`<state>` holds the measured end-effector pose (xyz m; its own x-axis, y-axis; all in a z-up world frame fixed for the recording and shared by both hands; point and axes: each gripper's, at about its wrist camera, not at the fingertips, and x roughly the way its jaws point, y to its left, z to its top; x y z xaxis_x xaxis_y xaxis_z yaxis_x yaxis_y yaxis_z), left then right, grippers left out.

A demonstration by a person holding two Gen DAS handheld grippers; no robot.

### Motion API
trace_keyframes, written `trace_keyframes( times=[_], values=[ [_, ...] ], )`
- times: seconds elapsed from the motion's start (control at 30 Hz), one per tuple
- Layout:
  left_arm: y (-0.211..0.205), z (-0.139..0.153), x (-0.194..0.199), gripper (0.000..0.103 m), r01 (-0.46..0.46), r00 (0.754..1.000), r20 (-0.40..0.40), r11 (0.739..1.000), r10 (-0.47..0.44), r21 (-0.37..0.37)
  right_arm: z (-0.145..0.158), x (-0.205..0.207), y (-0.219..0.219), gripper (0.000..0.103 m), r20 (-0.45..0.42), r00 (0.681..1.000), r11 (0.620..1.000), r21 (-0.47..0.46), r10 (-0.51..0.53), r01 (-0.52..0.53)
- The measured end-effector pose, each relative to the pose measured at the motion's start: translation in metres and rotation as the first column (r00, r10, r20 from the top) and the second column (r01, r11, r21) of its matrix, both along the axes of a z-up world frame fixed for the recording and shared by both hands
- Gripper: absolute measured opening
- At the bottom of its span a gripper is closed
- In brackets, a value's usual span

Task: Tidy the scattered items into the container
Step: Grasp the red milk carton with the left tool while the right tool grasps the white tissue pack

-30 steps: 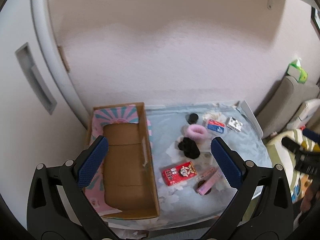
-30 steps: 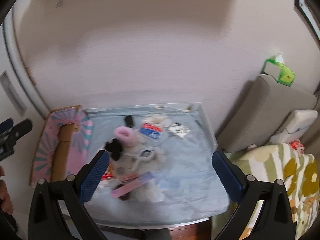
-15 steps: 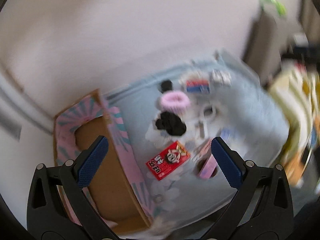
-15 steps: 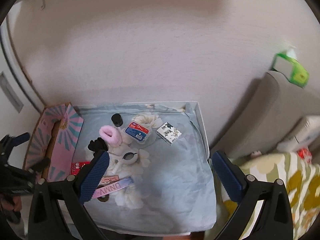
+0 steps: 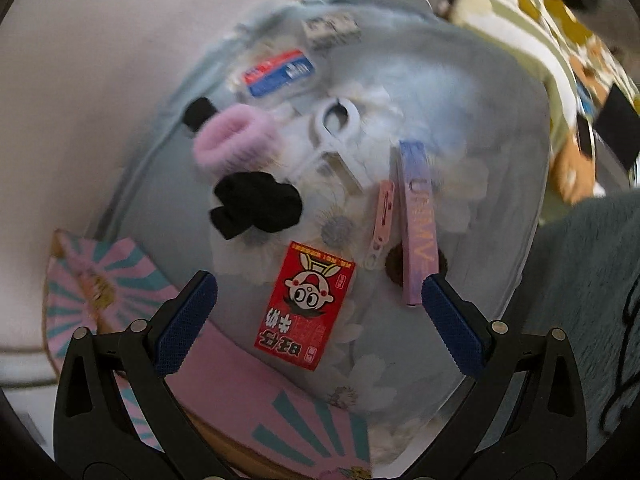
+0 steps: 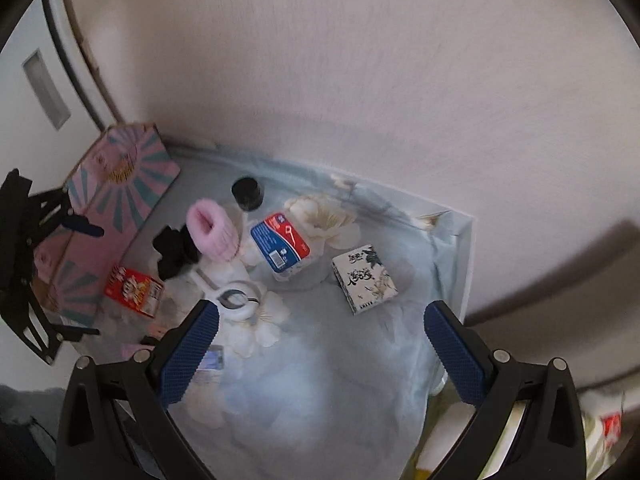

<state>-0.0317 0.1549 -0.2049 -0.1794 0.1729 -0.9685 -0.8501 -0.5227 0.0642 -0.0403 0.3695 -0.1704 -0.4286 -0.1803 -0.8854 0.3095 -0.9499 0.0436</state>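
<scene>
- Desk (image 6: 320, 380): floral blue cloth, small items scattered, against a white wall (image 6: 360, 80).
- Box (image 6: 120, 184): at desk's left edge.
- Left claw (image 5: 318, 320), right claw (image 6: 320, 344): both spread, empty.

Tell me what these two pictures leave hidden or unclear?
- Box inside: left view, cut off by the bottom edge and gripper.
- Purple strip: right view, mostly behind the right gripper's finger.
- Brown disc: left view, partly under the strip.

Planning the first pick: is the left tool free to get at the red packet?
Probably yes. The left tool is open right above the red packet, which lies flat on the cloth with nothing on it.
</scene>
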Motion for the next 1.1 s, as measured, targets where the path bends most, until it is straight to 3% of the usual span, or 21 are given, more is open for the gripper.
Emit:
trace_keyframes(
  times=[0.33,0.43,0.6,0.83,0.9,0.97,1.0,1.07,1.1],
  values=[
    [0.006,-0.044,-0.016,0.099,0.07,0.994,0.094,0.993,-0.061,-0.096,-0.072,-0.041,0.015,0.102,0.075,0.992,0.991,0.072,0.104,-0.109],
    [0.008,-0.048,-0.018,0.094,0.079,0.991,0.113,0.991,-0.067,-0.107,-0.082,-0.048,0.017,0.102,0.079,0.988,0.985,0.098,0.132,-0.14],
    [0.01,-0.052,-0.017,0.094,0.09,0.988,0.132,0.989,-0.074,-0.114,-0.093,-0.058,0.025,0.102,0.095,0.984,0.983,0.091,0.148,-0.157],
    [0.008,-0.058,-0.015,0.079,0.076,0.989,0.136,0.986,-0.055,-0.151,-0.097,-0.065,0.032,0.102,0.094,0.982,0.983,0.056,0.167,-0.172],
    [0.006,-0.057,-0.016,0.077,0.06,0.99,0.135,0.987,-0.04,-0.15,-0.098,-0.066,0.032,0.097,0.091,0.98,0.982,0.058,0.174,-0.18],
    [0.003,-0.058,-0.018,0.066,0.045,0.99,0.137,0.987,-0.024,-0.154,-0.1,-0.067,0.032,0.09,0.091,0.98,0.98,0.067,0.18,-0.186],
    [0.002,-0.06,-0.018,0.056,0.038,0.99,0.138,0.985,-0.015,-0.165,-0.101,-0.067,0.032,0.078,0.096,0.978,0.978,0.072,0.187,-0.194],
    [0.0,-0.058,-0.018,0.053,0.036,0.991,0.13,0.987,-0.016,-0.158,-0.099,-0.065,0.031,0.064,0.086,0.976,0.975,0.075,0.202,-0.208],
    [-0.001,-0.057,-0.017,0.053,0.038,0.992,0.122,0.987,-0.019,-0.156,-0.097,-0.065,0.031,0.052,0.081,0.974,0.973,0.072,0.212,-0.217]
  ],
)
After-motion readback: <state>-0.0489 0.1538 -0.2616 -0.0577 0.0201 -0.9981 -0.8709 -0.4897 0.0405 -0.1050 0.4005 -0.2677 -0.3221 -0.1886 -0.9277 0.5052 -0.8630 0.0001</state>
